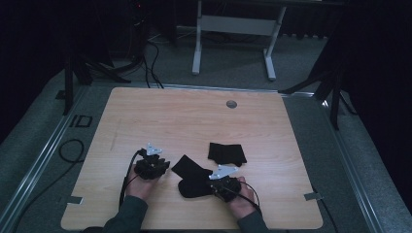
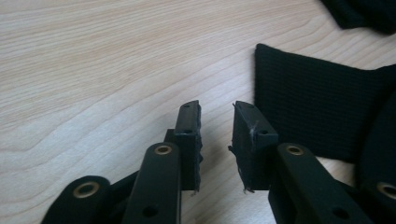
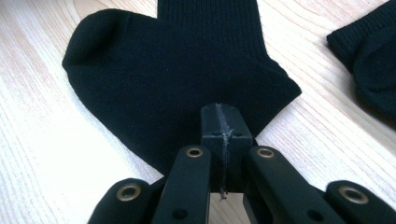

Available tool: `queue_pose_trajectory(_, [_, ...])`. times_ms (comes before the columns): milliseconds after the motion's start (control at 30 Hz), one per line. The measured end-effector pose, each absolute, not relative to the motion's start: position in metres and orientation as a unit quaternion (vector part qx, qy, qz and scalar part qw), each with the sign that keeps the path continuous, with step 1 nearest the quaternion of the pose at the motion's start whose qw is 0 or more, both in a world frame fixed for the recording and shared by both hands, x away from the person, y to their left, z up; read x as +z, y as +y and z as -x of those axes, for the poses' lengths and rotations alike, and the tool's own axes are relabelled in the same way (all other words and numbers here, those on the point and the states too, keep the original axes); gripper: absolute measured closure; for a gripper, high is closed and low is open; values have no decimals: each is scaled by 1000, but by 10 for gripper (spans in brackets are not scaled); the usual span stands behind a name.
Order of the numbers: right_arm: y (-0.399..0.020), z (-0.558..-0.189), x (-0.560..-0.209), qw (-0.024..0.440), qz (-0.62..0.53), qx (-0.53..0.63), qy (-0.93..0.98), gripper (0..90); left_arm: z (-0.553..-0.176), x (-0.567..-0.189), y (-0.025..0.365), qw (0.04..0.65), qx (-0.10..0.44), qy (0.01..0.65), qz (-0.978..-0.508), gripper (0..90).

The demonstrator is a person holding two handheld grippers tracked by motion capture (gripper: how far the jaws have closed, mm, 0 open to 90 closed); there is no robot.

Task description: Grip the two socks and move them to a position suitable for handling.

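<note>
We note a black ribbed sock [image 3: 173, 79] lying flat on the wooden table [image 1: 194, 121], near edge, a second black sock [image 1: 227, 153] just beyond it; right gripper [image 3: 223, 122] jaws pressed together on the first sock's edge; left gripper [image 2: 217, 122] jaws slightly spread, empty, beside its cuff.

wooden table [image 1: 194, 116] | two black socks: near sock [image 1: 192, 177], far sock [image 1: 227, 153] | left gripper [image 1: 151, 165] | right gripper [image 1: 224, 182] touching near sock
</note>
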State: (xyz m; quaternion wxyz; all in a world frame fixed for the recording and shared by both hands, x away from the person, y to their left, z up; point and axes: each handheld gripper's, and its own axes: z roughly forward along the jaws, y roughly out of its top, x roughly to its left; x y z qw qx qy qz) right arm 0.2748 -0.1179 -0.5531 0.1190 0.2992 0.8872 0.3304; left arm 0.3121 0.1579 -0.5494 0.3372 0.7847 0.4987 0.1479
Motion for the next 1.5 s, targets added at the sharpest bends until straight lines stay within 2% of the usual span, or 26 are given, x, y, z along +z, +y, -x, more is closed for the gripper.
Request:
queue_pose_trajectory(167, [-119,-276,-553,114,-300,331,887,899,-310,-548,149,343,156,476,-794,795])
queue_pose_trajectory(233, [-119,-276,-553,113,-300,332,887,899,-310,-549,144,363,131,466,-796,837])
queue_pose_trajectory(367, [-119,-276,-553,113,-299,331,888,899,-312,-552,134,372,120,452,-802,880])
queue_pose_trajectory(867, [-129,-283,-552,113,-319,325,883,899,-309,-557,118,356,112,420,-827,900])
queue_pose_trajectory(1233, [-139,-285,-545,183,-361,292,867,899,-305,-557,109,351,107,393,-843,900])
queue_pose_trajectory(1367, [-129,-274,-530,169,-337,329,866,897,-305,-557,110,352,105,394,-843,900])
queue_pose_trajectory(1500, [-112,-262,-522,155,-304,345,875,847,-305,-557,109,352,106,395,-842,900])
